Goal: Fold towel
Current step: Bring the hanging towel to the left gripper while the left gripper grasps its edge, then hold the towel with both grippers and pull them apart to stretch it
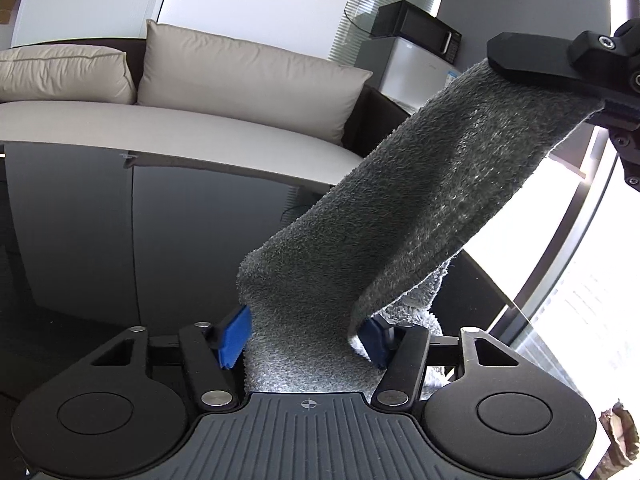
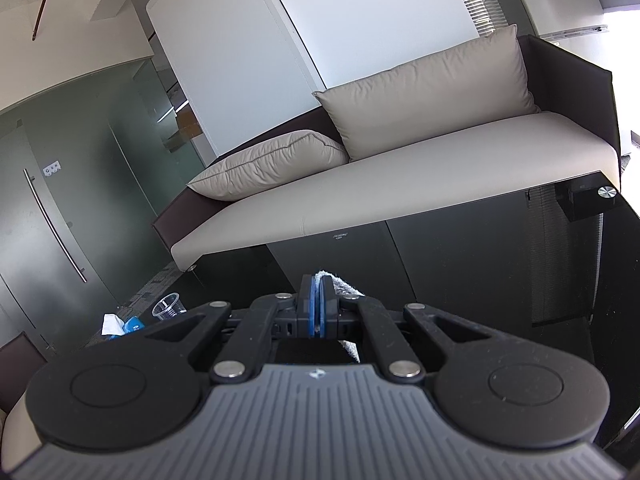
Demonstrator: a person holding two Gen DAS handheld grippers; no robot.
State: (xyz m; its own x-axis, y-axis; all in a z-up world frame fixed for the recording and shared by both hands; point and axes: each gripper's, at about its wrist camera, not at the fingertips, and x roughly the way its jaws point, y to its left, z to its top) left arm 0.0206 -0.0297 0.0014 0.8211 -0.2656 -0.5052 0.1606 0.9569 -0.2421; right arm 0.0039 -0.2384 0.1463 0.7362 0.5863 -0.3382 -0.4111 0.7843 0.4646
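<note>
A grey terry towel [image 1: 420, 208] stretches in the air from between my left gripper's blue pads [image 1: 234, 338] up to the right gripper [image 1: 532, 80] at the top right of the left wrist view. My left gripper [image 1: 306, 340] has its jaws wide apart with bunched towel lying between them; whether it grips is not clear. In the right wrist view my right gripper [image 2: 318, 304] is shut on a towel edge [image 2: 340, 284], with a white fringe showing past the pads.
A black glossy glass table [image 2: 480, 264] lies below both grippers. A beige sofa [image 2: 400, 184] with cushions stands behind it. A fridge with a microwave [image 1: 416, 32] is at the back right. A plastic cup [image 2: 168, 306] and tissues sit on the floor at left.
</note>
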